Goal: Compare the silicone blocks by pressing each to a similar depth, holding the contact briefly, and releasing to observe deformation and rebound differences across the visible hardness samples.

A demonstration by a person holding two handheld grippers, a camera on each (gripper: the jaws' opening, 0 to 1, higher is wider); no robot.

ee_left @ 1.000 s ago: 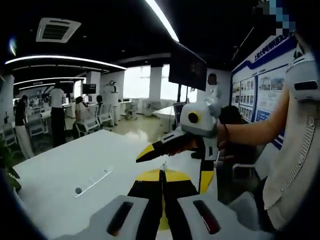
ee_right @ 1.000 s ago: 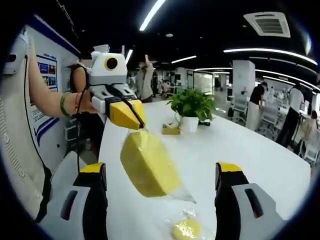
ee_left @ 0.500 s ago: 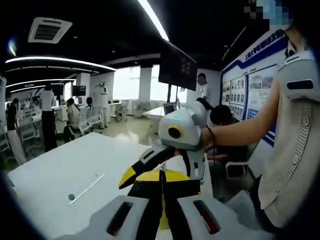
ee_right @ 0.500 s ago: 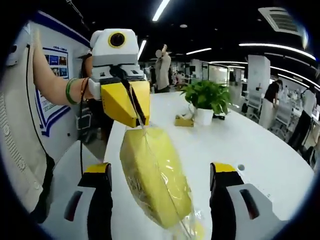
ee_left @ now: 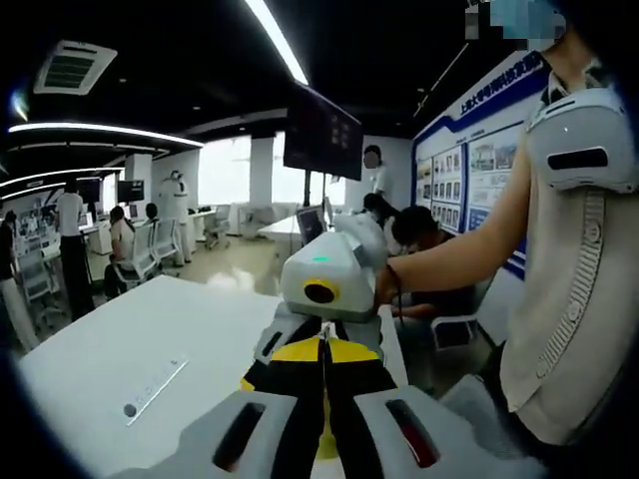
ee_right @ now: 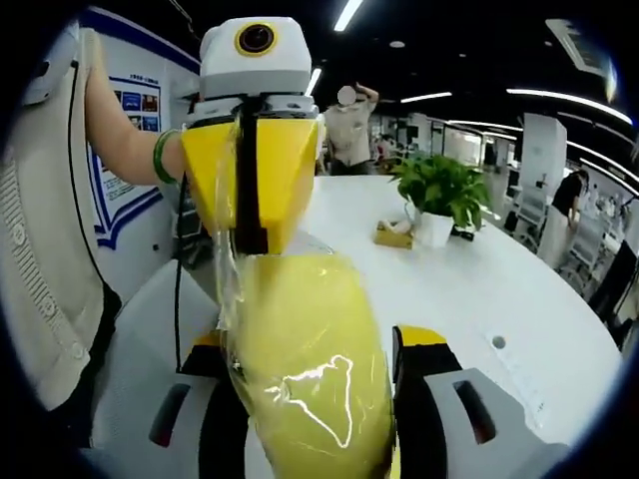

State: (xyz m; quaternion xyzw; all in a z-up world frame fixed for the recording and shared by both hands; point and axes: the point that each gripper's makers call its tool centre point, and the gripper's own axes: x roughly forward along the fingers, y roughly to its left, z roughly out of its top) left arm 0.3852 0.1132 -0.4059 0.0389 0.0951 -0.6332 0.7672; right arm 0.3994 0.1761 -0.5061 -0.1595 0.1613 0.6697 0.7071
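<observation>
In the right gripper view, nearest the camera, a yellow silicone block wrapped in clear plastic film hangs in the lower centre of the frame. It sits between the two spread jaws of the right gripper, which rise at lower left and lower right. The block looks close to both jaws, but whether they touch it cannot be told. Just above, in the upper centre, the left gripper points down, its yellow jaws pressed together on the top edge of the plastic film. The block is probably held up this way so the right gripper can squeeze it from both sides for the pressing test.

In the left gripper view, that gripper's own jaws rise at bottom centre, closed flat against each other on a thin edge of film, with yellow showing just beyond. Directly behind them, in the middle of the frame, is the white body of the right gripper, held by a person's hand reaching in from the right.

Farther off, a white table spreads across the lower left. In the right gripper view, a potted plant stands on the table at upper right.
</observation>
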